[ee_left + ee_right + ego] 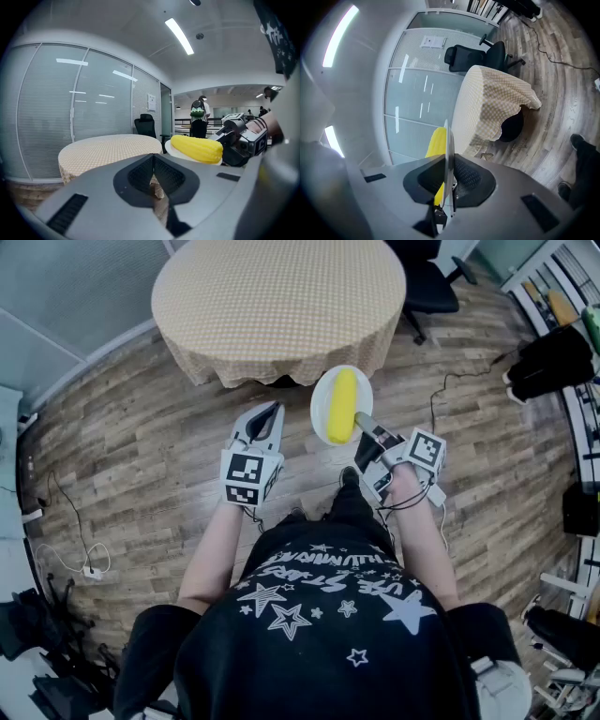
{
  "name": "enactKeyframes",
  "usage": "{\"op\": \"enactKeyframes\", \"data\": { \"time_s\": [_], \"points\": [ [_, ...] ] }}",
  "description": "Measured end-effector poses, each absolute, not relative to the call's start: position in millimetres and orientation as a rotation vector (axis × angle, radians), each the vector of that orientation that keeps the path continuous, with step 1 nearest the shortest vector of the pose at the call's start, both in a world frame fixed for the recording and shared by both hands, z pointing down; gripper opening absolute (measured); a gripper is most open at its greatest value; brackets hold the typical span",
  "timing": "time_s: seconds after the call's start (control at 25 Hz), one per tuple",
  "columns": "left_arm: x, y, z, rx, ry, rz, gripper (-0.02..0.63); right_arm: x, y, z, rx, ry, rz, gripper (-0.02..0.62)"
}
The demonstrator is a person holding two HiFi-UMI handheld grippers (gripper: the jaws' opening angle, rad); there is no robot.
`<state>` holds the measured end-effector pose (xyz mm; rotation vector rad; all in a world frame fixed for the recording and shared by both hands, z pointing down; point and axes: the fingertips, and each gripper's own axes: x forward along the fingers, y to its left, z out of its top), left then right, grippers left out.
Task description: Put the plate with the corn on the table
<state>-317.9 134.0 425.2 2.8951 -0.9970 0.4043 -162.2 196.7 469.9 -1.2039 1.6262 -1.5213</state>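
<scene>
Right gripper [447,177]: its jaws pinch the near rim of the plate, which shows edge-on between them in the right gripper view.
Plate [323,395]: white and round, held in the air and reaching forward from the right gripper's tips, over the wooden floor [122,427]; no part of it touches the table.
Corn [341,407]: one yellow cob lying lengthwise on the plate, just ahead of the right gripper's jaws, and it runs away from them.
Left gripper [153,174]: its jaws are pressed together with nothing between them; it hangs just to the left of the plate and does not touch it.
Table [277,296]: round, under a checked tan cloth, ahead of both grippers and a little to the left of the plate.
Office chair [427,282]: black, beyond the table on the right-gripper side.
</scene>
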Motion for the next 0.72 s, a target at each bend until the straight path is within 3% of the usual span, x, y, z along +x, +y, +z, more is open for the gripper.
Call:
{"op": "enactKeyframes", "data": {
  "time_s": [0.72],
  "points": [
    [-320.3, 156.0, 412.6, 2.915, -0.99, 0.37, 0.008, -179.0, 207.1, 457.3, -1.192, 1.679, -1.487, 0.052]
  ]
}}
